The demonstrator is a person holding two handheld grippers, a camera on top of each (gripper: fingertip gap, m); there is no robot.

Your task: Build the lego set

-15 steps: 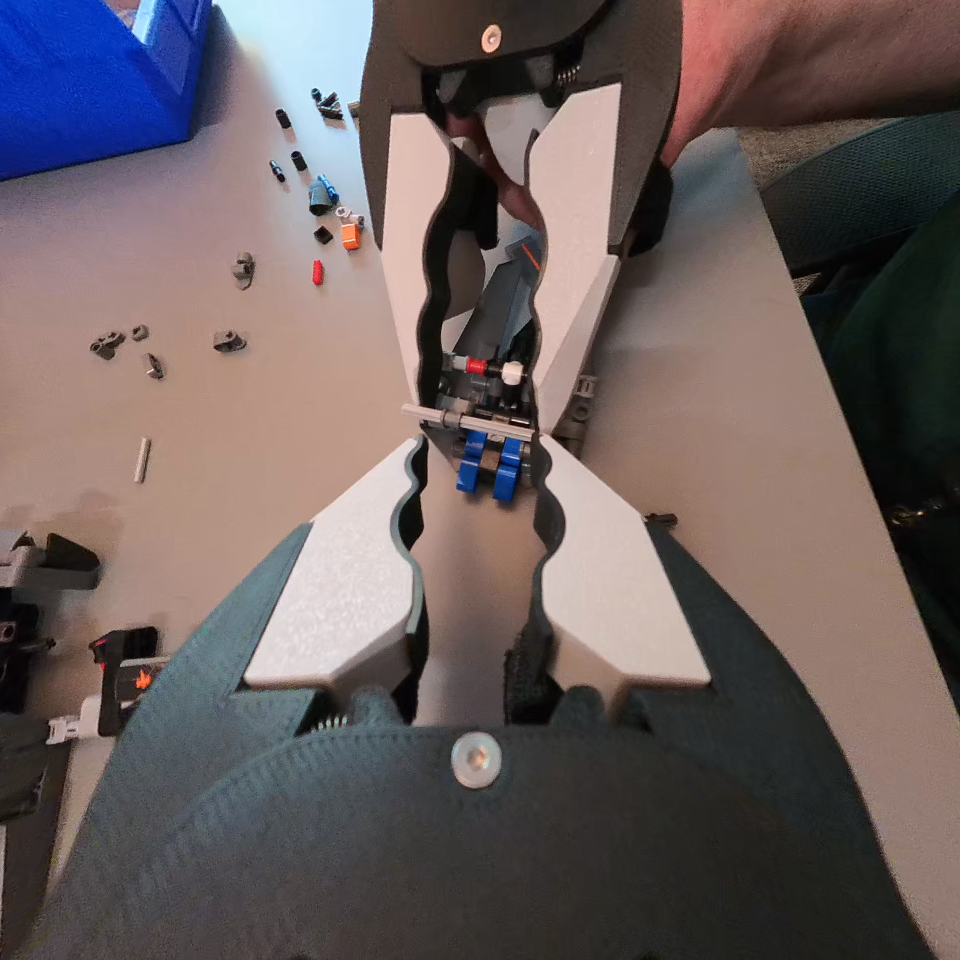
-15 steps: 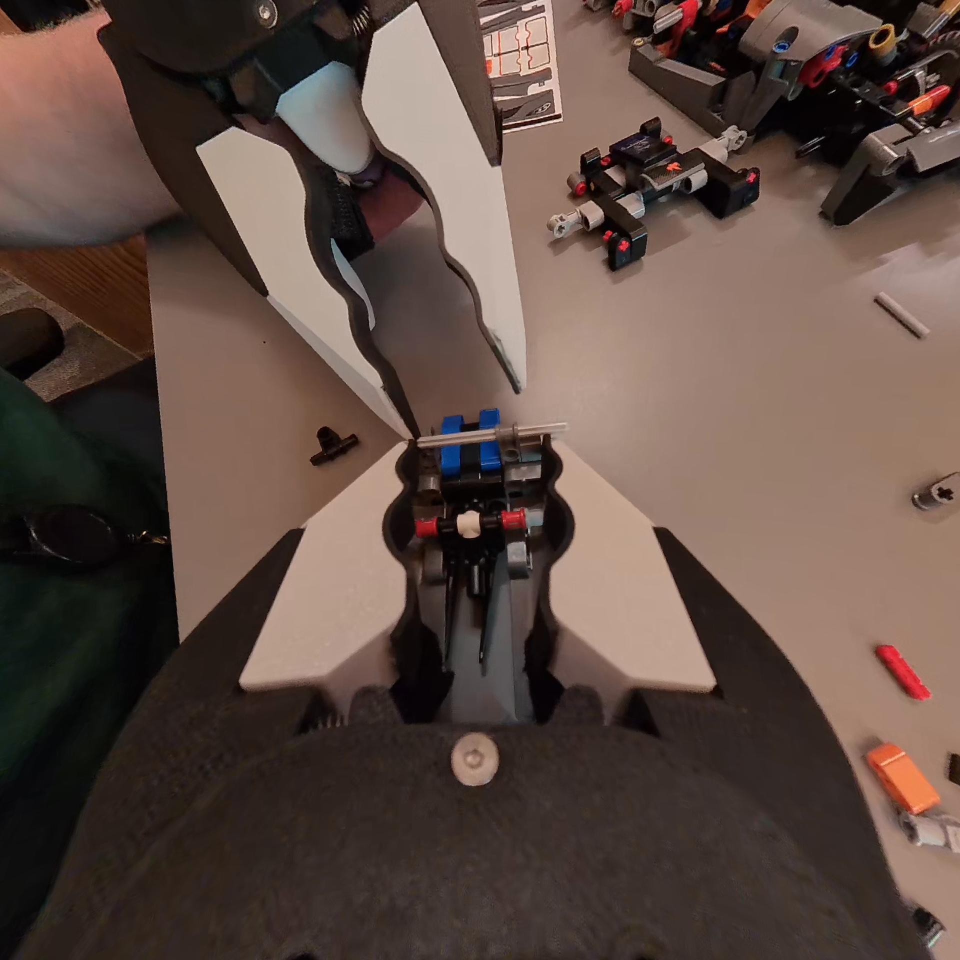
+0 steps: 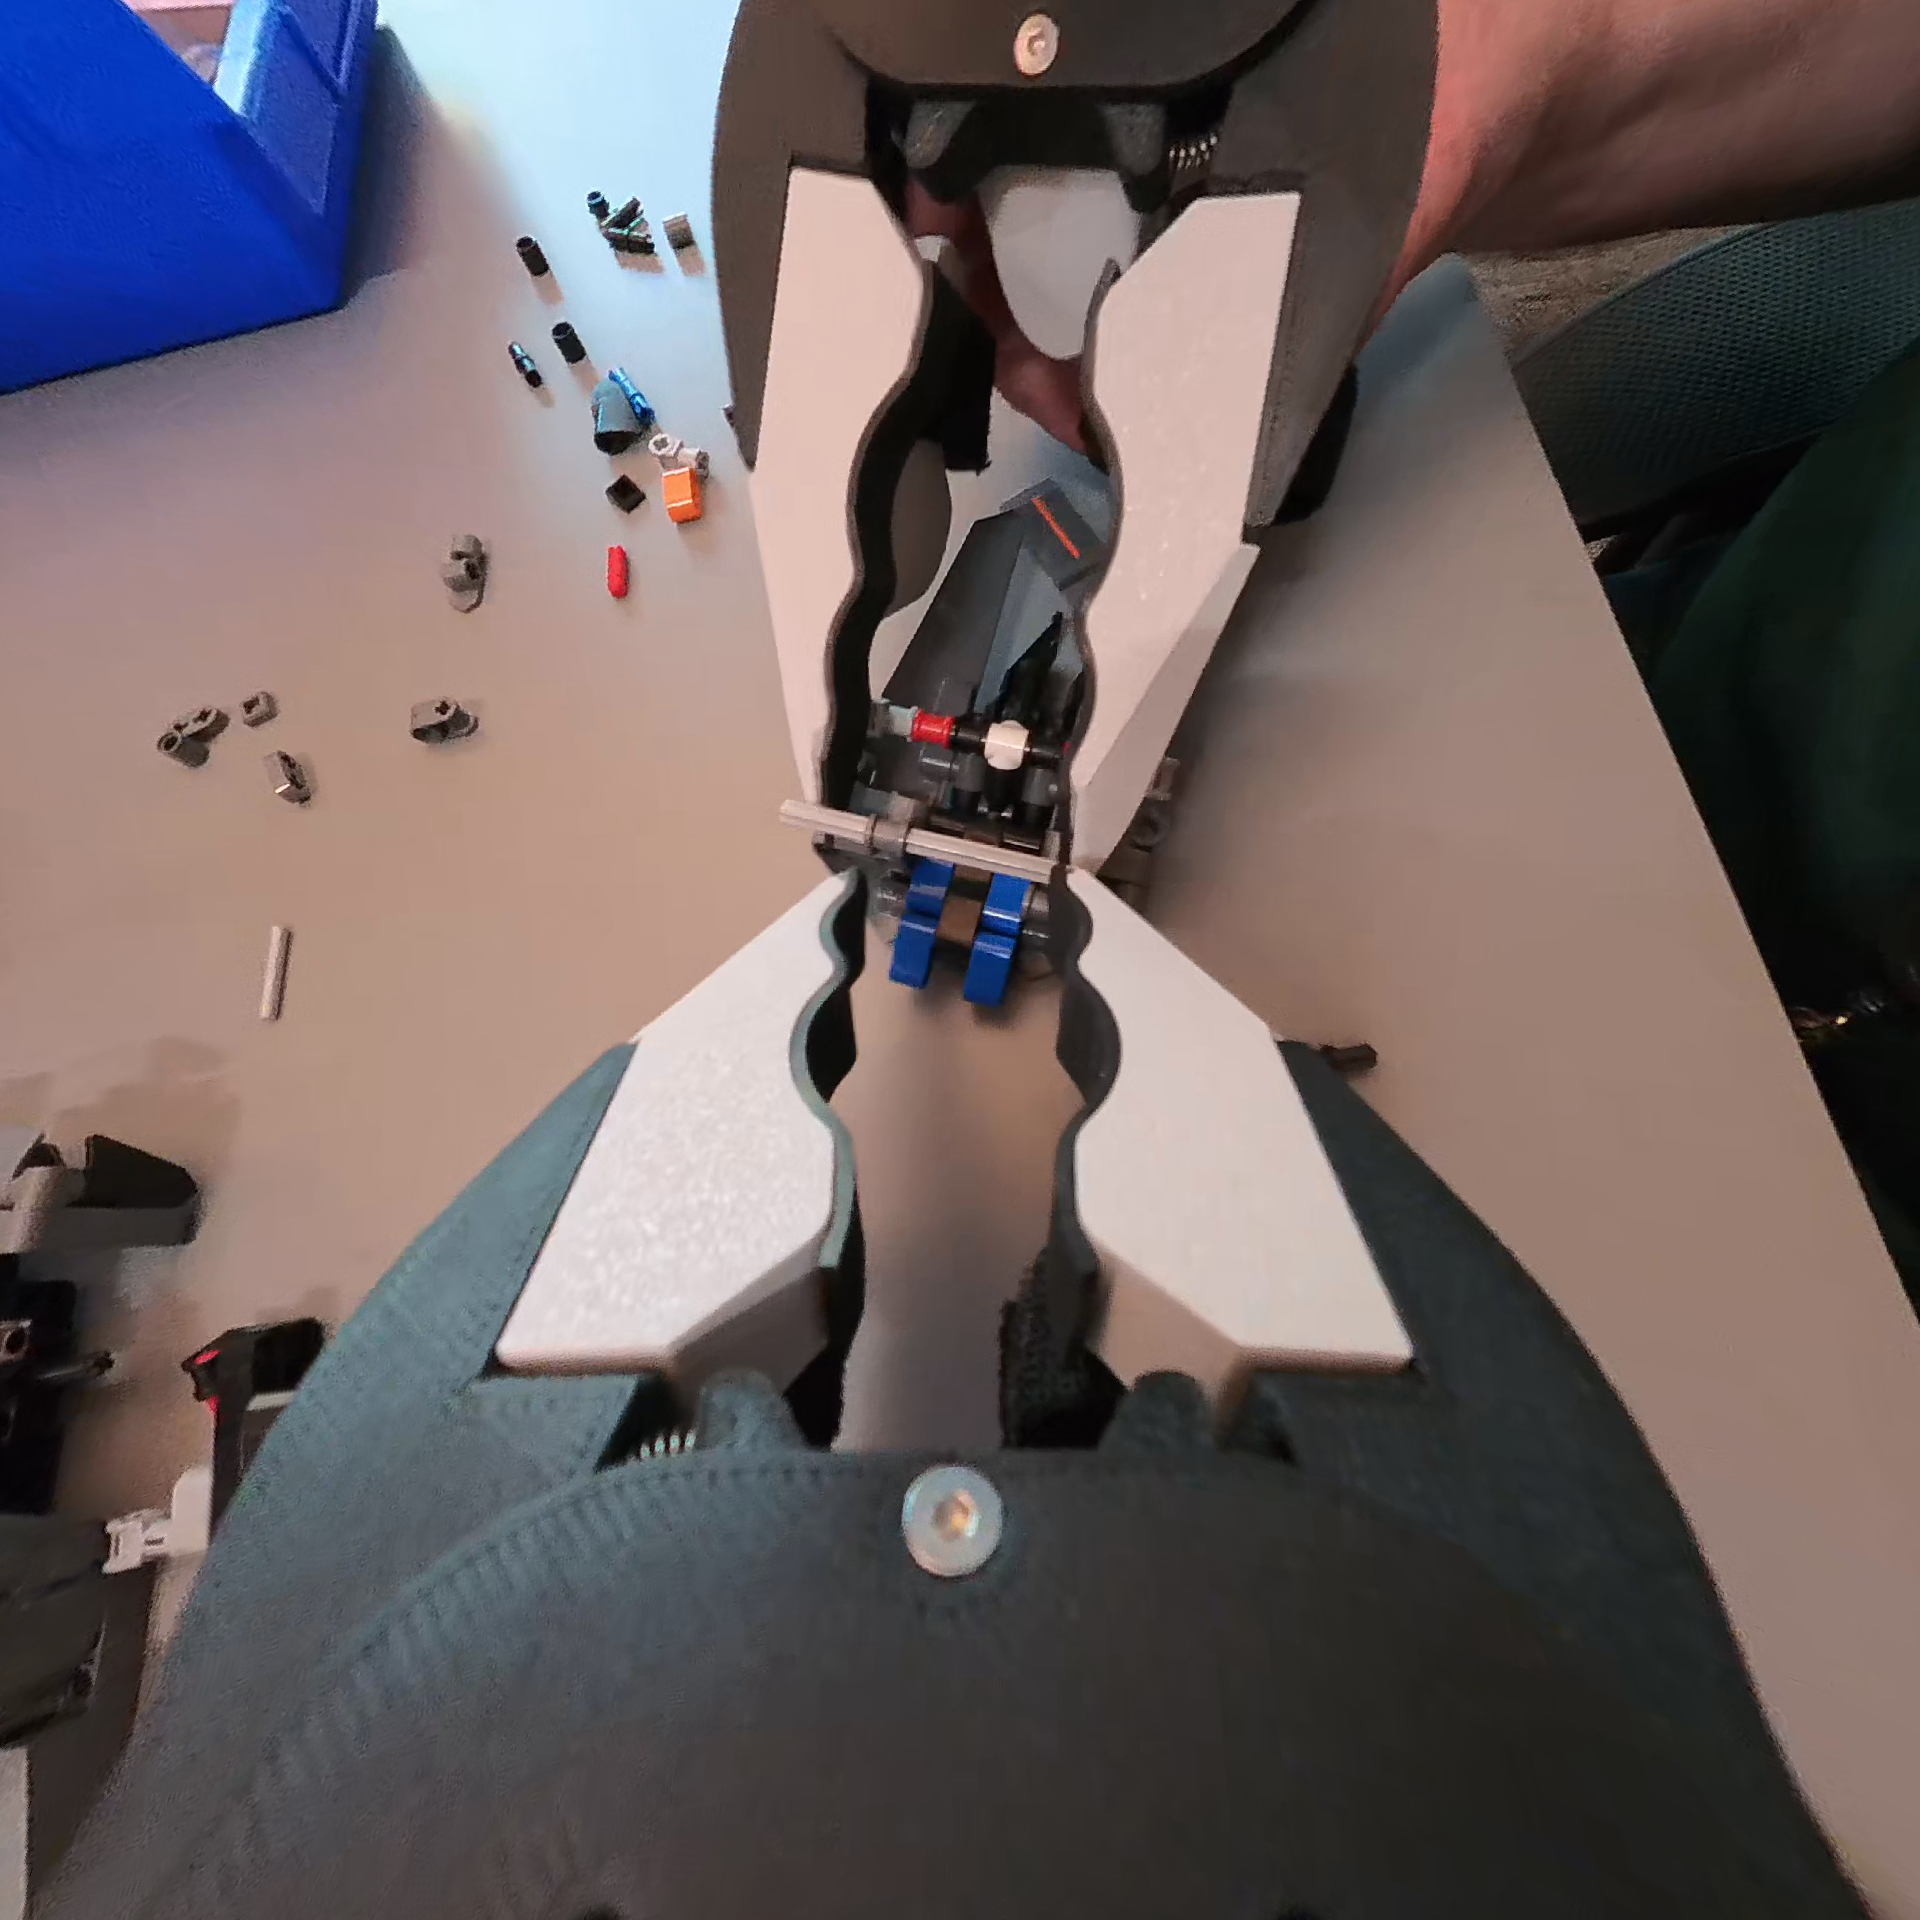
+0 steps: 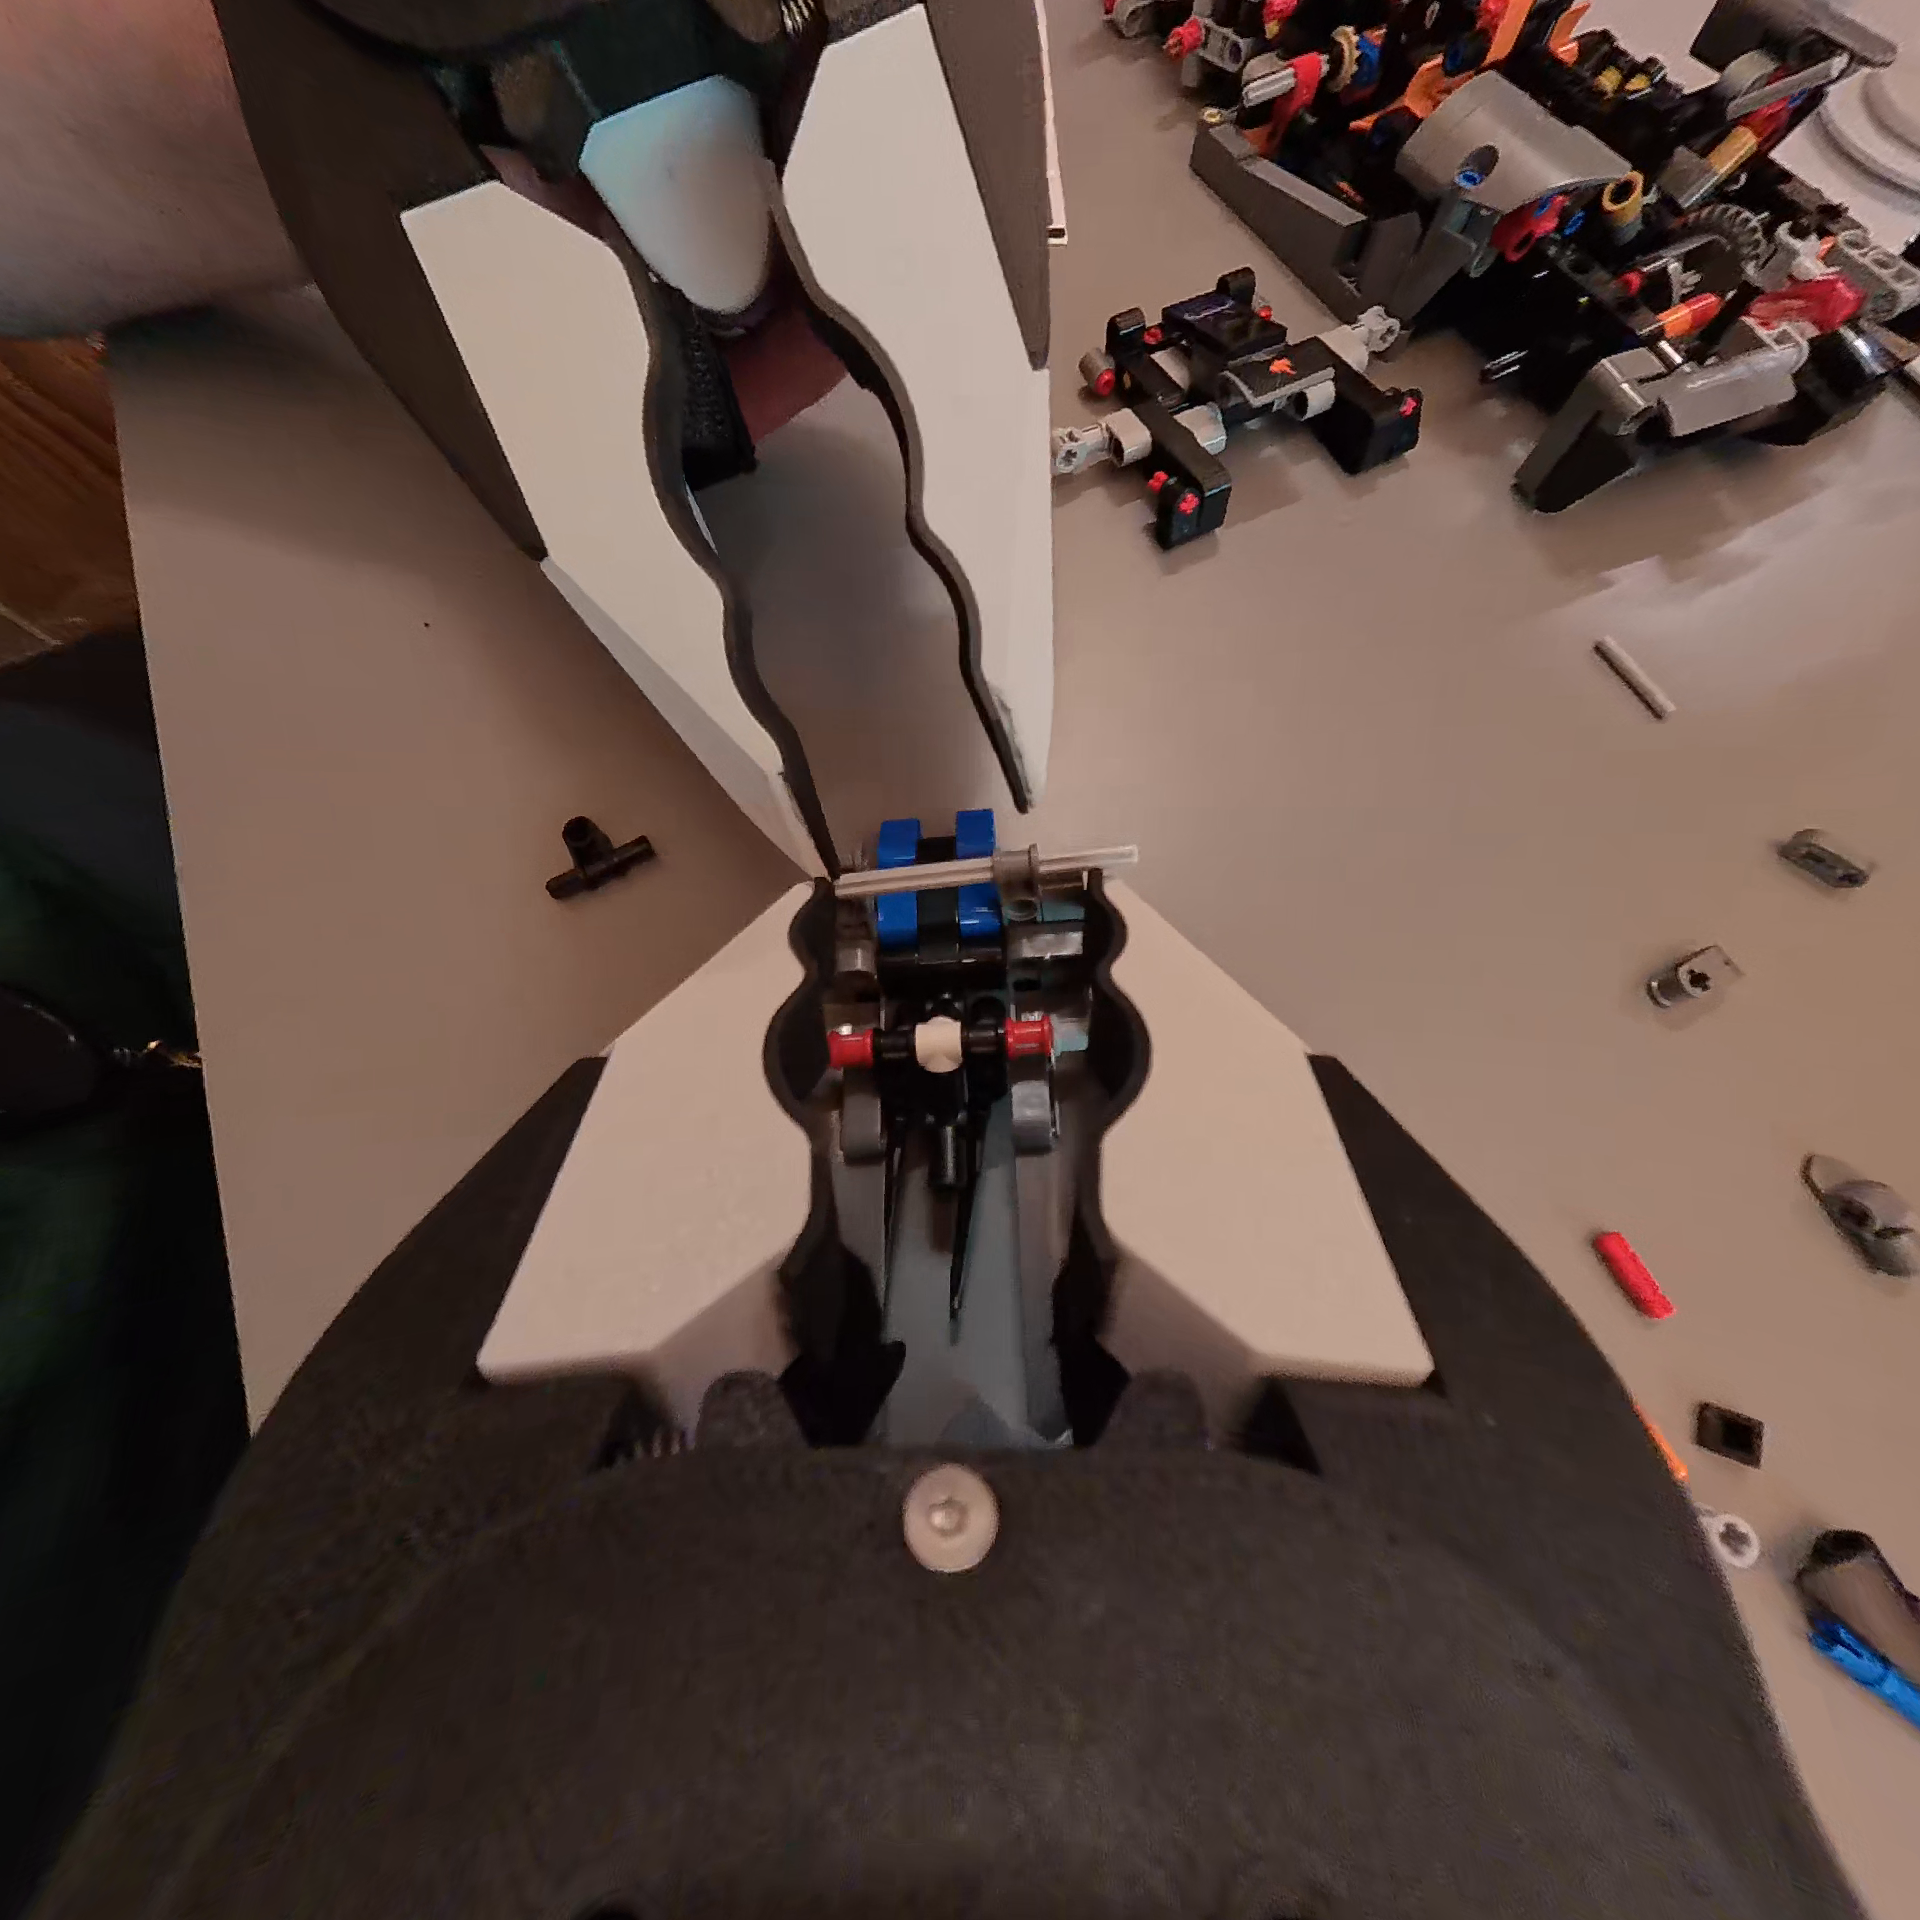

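Observation:
A small lego sub-assembly (image 4: 956, 1039) has a dark grey body, two blue bricks at its tip, red and white bushes on a black bar, and a light grey axle (image 4: 977, 868) across it. My right gripper (image 4: 961, 894) is shut on its sides and holds it just above the grey table (image 4: 1351, 831). In the left wrist view the right gripper (image 3: 945, 831) comes in from the top with the sub-assembly (image 3: 966, 769). My left gripper (image 3: 961, 904) is open, its tips on either side of the blue bricks (image 3: 951, 935). It also shows from the top in the right wrist view (image 4: 925, 831).
A blue bin (image 3: 156, 187) stands at the far left. Loose small parts (image 3: 623, 416), a red pin (image 3: 617, 571) and a grey axle (image 3: 273, 971) lie left. A large built model (image 4: 1558, 208), a black sub-assembly (image 4: 1236, 405) and a black connector (image 4: 597, 857) lie around. The table edge (image 3: 1558, 727) runs along the right. Both grippers' tips are roughly 6 cm from the black connector (image 4: 597, 857).
Almost nothing. Both grippers stay tip to tip around the sub-assembly, with only a slight shift of the right gripper in the left wrist view.

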